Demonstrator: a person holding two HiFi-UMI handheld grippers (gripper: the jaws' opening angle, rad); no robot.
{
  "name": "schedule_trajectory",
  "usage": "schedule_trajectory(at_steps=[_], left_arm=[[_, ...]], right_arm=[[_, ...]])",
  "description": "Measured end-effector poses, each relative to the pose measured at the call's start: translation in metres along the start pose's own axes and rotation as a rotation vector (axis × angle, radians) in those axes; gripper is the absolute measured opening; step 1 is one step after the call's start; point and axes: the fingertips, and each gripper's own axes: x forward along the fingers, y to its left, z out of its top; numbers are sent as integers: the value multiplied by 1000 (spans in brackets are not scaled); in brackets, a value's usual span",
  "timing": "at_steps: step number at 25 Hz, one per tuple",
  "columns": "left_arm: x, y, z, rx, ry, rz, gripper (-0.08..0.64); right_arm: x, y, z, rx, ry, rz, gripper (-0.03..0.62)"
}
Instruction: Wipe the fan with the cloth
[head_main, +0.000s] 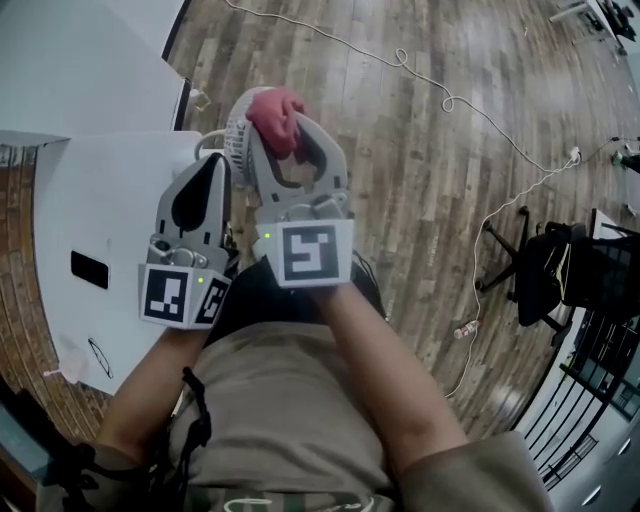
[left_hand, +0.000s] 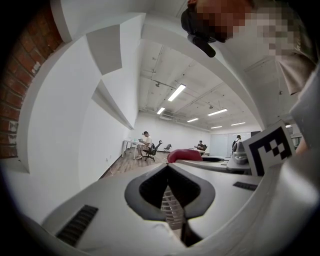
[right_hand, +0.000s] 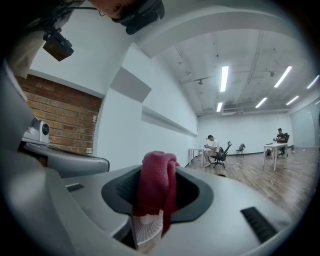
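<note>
**Operator:** Where is the fan right now?

**Spotter:** The small white round fan with the ribbed plastic grille (head_main: 236, 122) is at the edge of the white table (head_main: 100, 200), just past the tips of both your tongs. The bunched red knitted cloth (head_main: 275, 115) lies over its top rim, touching the grille.

**Operator:** And my tongs?

**Spotter:** Your right tongs (head_main: 287, 128) are pinching the cloth, half spread around the wad. In the right gripper view the cloth (right_hand: 156, 186) hangs over the fan (right_hand: 146, 226) below it. Your left tongs (head_main: 215, 168) are pressed together just beside the fan's left side. I can't tell whether they nip its rim.

**Operator:** How do I wipe it well?

**Spotter:** I'd say you're mid-wipe. Press lightly, since the fan looks light and is close to the table edge. Steady it with your left tongs. Draw the cloth along the ribs, not across them, so the knit doesn't snag, then work your way round the rim.
</note>
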Motion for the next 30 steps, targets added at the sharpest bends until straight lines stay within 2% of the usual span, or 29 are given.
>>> schedule_trajectory(at_steps=[7,14,17,21,26,30], left_arm=[[2,0,10,58,-12,72,2],[-5,-6,6,52,-13,168,2],[-5,-14,5,66,-24,169,2],[-11,-21,5,46,-28,156,2],[-20,-22,6,55,-15,123,2],[-20,-19,4,53,-8,124,2]], right_arm=[[1,-5,0,-2,-1,78,170],[2,-3,-4,-13,6,166,171],[3,-1,-6,-14,7,185,172],[4,-3,-5,-57,-13,190,172],[6,-14,-13,-19,12,145,172],[9,-20,-18,-16,30,141,172]])
